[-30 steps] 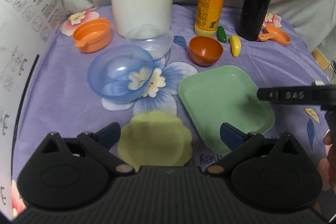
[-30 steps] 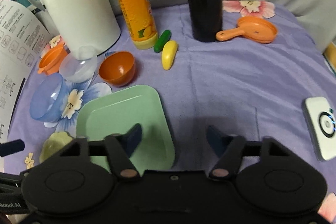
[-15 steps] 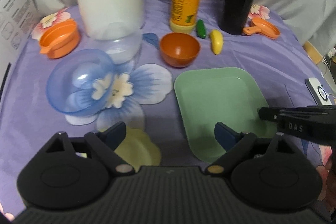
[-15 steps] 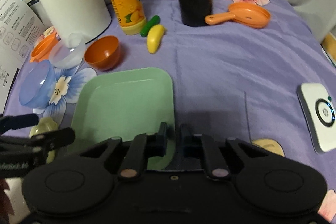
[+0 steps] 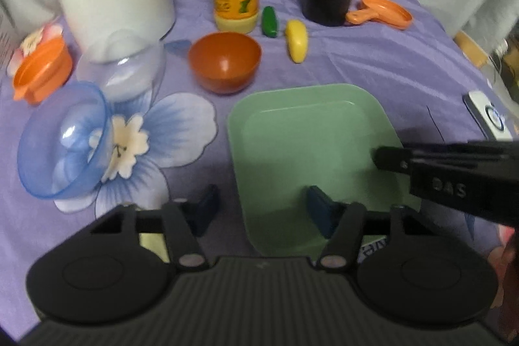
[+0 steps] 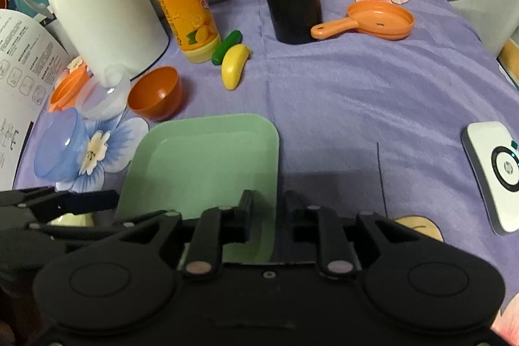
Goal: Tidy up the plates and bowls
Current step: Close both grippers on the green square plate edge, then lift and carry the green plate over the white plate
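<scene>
One square green plate point(image 6: 207, 164) lies at centre frame, with three bowls at left: orange point(image 6: 155, 94), clear point(image 6: 103, 94) and blue point(image 6: 60, 149). The right gripper point(image 6: 268, 211), low at the bottom edge, pinches the plate's right rim between narrowed fingers. The left gripper point(image 5: 259, 209) hangs wide apart, straddling the plate's lower left edge, holding nothing.

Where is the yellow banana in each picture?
Left wrist view: the yellow banana lies upper middle, right of the brown bowl.
Right wrist view: the banana lies upper left of centre, beyond the green plate.
Shared landmark: the green cucumber beside it.
</scene>
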`<state>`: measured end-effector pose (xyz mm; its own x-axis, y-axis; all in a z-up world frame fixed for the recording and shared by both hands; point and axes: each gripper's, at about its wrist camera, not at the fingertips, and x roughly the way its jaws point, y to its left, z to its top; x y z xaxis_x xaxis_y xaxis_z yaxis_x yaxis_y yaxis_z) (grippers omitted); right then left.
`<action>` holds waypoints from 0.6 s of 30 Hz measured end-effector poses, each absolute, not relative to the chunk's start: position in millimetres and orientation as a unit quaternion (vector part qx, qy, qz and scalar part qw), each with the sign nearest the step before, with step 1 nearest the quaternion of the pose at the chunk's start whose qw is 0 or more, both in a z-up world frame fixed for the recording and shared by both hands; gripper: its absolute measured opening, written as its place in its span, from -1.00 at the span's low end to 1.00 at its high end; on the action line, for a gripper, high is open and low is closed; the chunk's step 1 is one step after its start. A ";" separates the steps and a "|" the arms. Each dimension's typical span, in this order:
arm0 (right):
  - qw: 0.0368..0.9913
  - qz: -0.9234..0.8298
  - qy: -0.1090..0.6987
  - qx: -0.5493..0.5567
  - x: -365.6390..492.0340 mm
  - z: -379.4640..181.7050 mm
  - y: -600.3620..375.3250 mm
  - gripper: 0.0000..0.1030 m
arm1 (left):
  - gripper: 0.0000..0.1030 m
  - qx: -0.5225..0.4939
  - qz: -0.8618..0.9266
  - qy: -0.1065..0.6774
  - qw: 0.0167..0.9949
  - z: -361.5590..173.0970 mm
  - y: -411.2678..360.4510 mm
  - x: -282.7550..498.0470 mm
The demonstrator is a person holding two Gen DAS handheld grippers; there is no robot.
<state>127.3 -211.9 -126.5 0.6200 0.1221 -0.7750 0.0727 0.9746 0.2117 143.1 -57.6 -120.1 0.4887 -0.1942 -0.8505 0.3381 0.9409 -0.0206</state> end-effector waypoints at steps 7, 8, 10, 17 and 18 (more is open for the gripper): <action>0.911 0.010 0.408 0.062 120.9 -130.1 -197.1 -0.56 | 0.02 0.077 -0.155 0.473 0.864 -121.5 -63.2 143.4; 0.910 0.009 0.409 0.063 121.8 -129.3 -196.4 -0.56 | -0.03 0.072 -0.154 0.473 0.865 -121.5 -63.1 144.5; 0.908 0.005 0.413 0.072 123.3 -128.2 -195.9 -0.61 | -0.05 0.073 -0.153 0.473 0.865 -121.2 -64.0 145.3; 0.902 0.000 0.423 0.083 118.5 -125.3 -194.2 -0.59 | -0.18 0.074 -0.141 0.474 0.866 -117.6 -61.3 137.7; 0.901 -0.001 0.426 0.085 117.1 -124.7 -194.3 -0.60 | -0.19 0.072 -0.140 0.475 0.866 -116.7 -60.6 136.5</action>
<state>117.1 -194.3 -124.7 0.6374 0.0712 -0.7672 0.0735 0.9856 0.1525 136.5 -60.6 -116.7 0.5097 -0.1736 -0.8427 0.3097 0.9508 -0.0086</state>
